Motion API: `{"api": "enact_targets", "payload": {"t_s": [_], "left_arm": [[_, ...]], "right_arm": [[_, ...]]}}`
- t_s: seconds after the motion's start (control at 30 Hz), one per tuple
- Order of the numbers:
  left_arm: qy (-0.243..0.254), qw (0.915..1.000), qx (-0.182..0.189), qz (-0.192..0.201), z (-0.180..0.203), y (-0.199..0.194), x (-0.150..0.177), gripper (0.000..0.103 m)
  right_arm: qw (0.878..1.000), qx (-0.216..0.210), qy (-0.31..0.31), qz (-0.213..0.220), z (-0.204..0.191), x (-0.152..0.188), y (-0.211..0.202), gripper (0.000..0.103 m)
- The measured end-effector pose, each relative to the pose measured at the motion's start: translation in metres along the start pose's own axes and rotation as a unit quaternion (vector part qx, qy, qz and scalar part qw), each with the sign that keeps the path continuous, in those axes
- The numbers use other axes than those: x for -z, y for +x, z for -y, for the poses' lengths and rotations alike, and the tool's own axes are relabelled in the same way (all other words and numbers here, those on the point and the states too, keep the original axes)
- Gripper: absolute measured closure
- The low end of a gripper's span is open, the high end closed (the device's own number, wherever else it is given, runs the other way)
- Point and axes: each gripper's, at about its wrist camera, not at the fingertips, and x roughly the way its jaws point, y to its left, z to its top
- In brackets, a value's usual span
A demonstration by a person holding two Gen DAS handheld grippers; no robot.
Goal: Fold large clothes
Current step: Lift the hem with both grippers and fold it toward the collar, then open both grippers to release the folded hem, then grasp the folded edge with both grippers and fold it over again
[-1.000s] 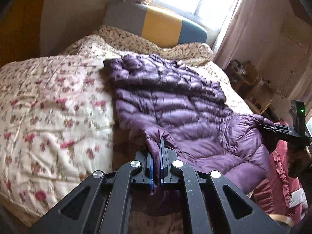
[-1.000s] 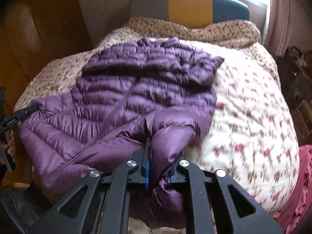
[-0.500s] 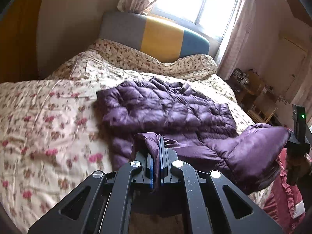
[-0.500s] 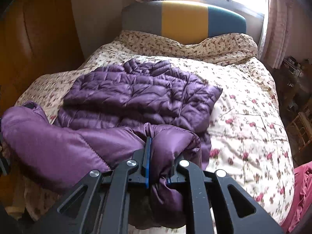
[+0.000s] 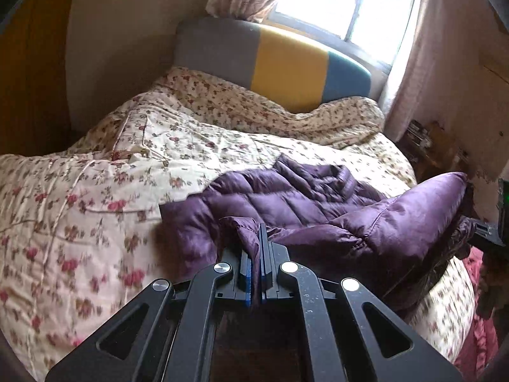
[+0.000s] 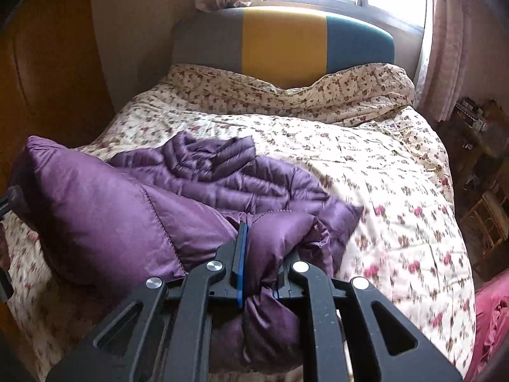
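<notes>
Your left hand-held gripper is clenched on the jacket hem; your right hand-held gripper grasps a thicker fold; its collar end lies on the bed.

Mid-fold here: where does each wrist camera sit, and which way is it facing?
Left wrist: on the left gripper, looking down its fingers across the bed toward the headboard; the right gripper shows at the right edge.
Right wrist: on the right gripper, same heading; its own fingers show, clamped on cloth.
Shared: the purple jacket, both grippers shut on it, bed, headboard, window.
</notes>
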Motion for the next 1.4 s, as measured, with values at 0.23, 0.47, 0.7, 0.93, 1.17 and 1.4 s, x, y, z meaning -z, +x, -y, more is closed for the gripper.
{"api": "enact_targets", "payload": {"t_s": [0.23,0.47,0.7,0.93,1.17,1.4], "left_arm": [[-0.04,0.9988,-0.014,-0.026,-0.017,0.054,-0.03,0.1],[-0.084,0.9945,-0.008,-0.062,-0.032,0.086,-0.04,0.094],[-0.121,0.9915,-0.007,-0.047,-0.047,0.078,-0.047,0.042],[-0.123,0.9916,-0.029,-0.028,-0.063,0.055,-0.047,0.033],[-0.132,0.9907,-0.012,-0.032,-0.071,0.036,-0.016,0.024],[-0.155,0.9854,0.035,-0.063,-0.073,0.037,0.033,0.024]], "right_arm": [[0.999,0.019,0.005,-0.043,0.012,-0.02,0.067,0.09],[0.997,-0.006,0.062,-0.051,0.034,-0.034,0.091,0.042],[0.995,-0.03,0.081,-0.043,0.034,-0.045,0.079,0.016],[0.996,-0.018,0.081,-0.039,0.024,-0.057,0.065,0.008],[0.997,0.004,0.07,-0.013,0.022,-0.068,0.033,0.002],[0.994,0.038,0.076,-0.065,0.041,-0.015,0.039,0.002]]}}
